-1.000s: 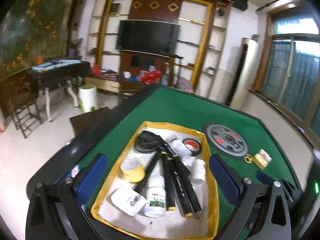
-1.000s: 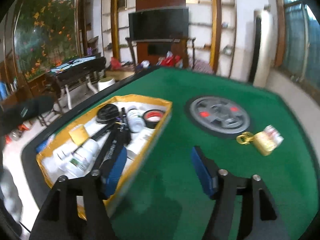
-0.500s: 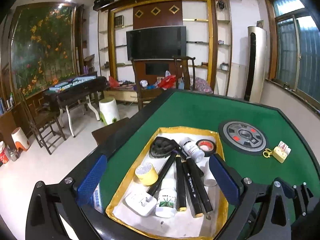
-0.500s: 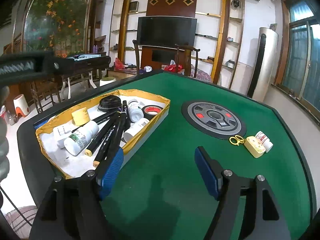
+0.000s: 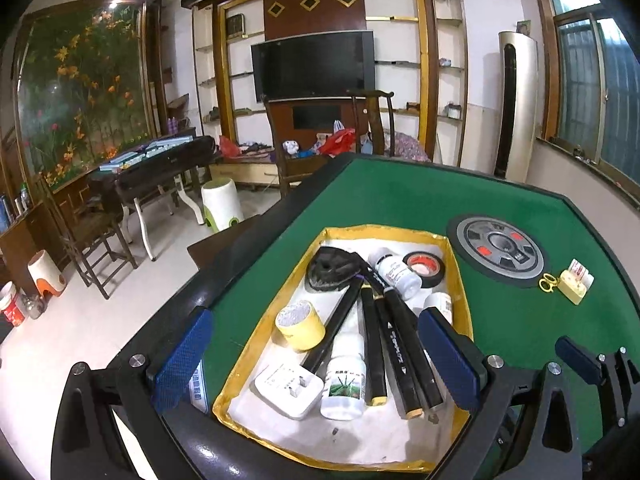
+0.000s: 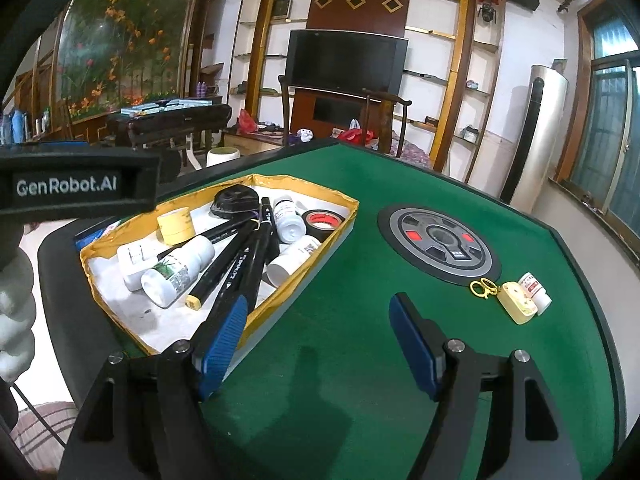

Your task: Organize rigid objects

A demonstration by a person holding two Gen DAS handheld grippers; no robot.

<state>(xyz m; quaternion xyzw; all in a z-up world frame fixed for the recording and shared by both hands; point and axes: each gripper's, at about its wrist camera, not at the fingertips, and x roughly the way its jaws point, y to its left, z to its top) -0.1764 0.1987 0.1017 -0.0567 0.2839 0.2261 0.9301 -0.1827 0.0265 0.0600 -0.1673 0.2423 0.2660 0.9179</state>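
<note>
Hovering spread and empty, the left gripper frames the yellow-rimmed tray, where markers and bottles already lie gathered. From the right wrist, the right gripper gapes over green felt, leaving the yellow box loose beside a small bottle.

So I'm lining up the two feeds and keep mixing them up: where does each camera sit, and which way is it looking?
Left wrist: on the left tool, above the table's near edge, looking down into the yellow-rimmed tray; its own blue pads show, open, and part of the right tool at lower right.
Right wrist: on the right tool, over bare green felt right of the tray, facing the TV wall; its open pads show, the left tool's body at upper left.
Shared: tray, grey disc, yellow padlock.
</note>
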